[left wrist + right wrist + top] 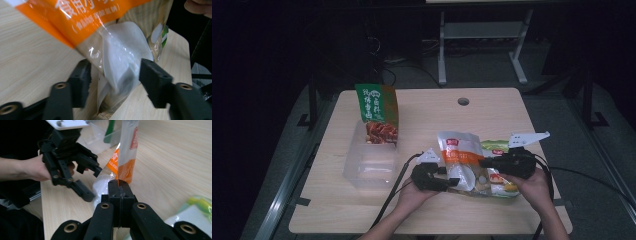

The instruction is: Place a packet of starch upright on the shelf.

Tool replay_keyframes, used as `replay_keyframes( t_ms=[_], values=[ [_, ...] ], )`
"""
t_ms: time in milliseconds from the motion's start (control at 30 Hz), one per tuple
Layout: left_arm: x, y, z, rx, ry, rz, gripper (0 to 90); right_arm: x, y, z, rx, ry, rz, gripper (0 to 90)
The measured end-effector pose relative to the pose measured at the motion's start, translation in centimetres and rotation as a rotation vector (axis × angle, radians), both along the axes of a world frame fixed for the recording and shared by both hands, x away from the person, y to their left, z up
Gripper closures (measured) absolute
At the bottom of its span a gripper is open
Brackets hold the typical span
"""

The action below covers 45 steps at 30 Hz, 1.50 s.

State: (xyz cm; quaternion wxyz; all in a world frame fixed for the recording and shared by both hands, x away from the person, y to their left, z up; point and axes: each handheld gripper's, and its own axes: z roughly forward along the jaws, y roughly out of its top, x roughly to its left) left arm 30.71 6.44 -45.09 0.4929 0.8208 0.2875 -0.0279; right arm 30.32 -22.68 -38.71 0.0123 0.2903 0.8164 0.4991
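An orange-and-white food bag [459, 155] with a clear lower part is held up off the table near its front edge. My right gripper [484, 162] is shut on the bag's right edge; in the right gripper view its jaws [120, 186] meet on the thin orange film [127, 150]. My left gripper [454, 181] is at the bag's lower left corner. In the left gripper view the jaws [116, 75] stand on either side of the clear corner [120, 50], with a small gap on the left side. The left gripper [93, 183] is open.
A green snack bag [377, 107] stands in a clear plastic box [367, 167] at the table's left. A green-and-yellow packet [494, 146] lies flat under the right gripper. A round hole [463, 101] sits near the far edge. Cables trail off the front edge.
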Motion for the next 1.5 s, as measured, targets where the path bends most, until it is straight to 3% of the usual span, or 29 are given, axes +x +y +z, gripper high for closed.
replay_keyframes(
  t_ms=[33, 100, 233, 300, 567, 767, 867, 1000, 1167, 1267, 1367, 1500],
  values=[
    [0.0, 0.0, 0.0, -0.012, 0.001, -0.006, 52.5, -0.2, 0.2, 0.2, 0.001, -0.006, 0.005, 89.9],
    [0.0, 0.1, 0.1, -0.027, 0.007, -0.003, 58.8, -0.3, 0.4, 0.3, 0.0, -0.014, 0.013, 89.9],
    [0.0, 0.5, 0.5, -0.028, -0.038, 0.018, 82.1, -0.3, 0.6, 0.3, 0.001, -0.018, 0.016, 89.9],
    [0.0, 0.6, 0.7, -0.017, -0.05, 0.02, 86.8, -0.3, 0.6, 0.2, 0.008, -0.012, 0.011, 89.9],
    [-0.6, 1.1, 1.2, 0.025, -0.125, 0.081, 89.9, 0.0, 1.0, 0.2, -0.002, -0.026, 0.0, 89.9],
    [-1.3, 1.4, 1.2, 0.047, -0.165, 0.096, 90.0, 0.3, 1.3, 0.0, -0.025, -0.023, -0.022, 89.7],
    [-1.5, 1.5, 1.2, 0.049, -0.17, 0.103, 90.0, 0.4, 1.5, 0.0, -0.037, -0.025, -0.028, 88.4],
    [-1.7, 1.7, 1.3, 0.049, -0.184, 0.107, 90.0, 0.6, 2.4, -0.2, -0.067, 0.002, -0.019, 77.3],
    [-1.9, 1.7, 1.4, 0.064, -0.196, 0.104, 90.0, 0.9, 3.7, -0.7, -0.104, 0.009, -0.001, 74.3],
    [-2.0, 1.9, 1.4, 0.068, -0.199, 0.105, 90.0, 1.1, 4.5, -1.0, -0.119, 0.016, 0.009, 75.0],
    [-2.0, 2.0, 1.3, 0.068, -0.184, 0.104, 90.0, 1.0, 5.2, -1.4, -0.126, 0.017, 0.028, 84.6],
    [-2.1, 2.4, 1.1, 0.059, -0.17, 0.1, 89.0, 0.9, 5.4, -1.6, -0.129, 0.023, 0.042, 88.0]
  ],
)
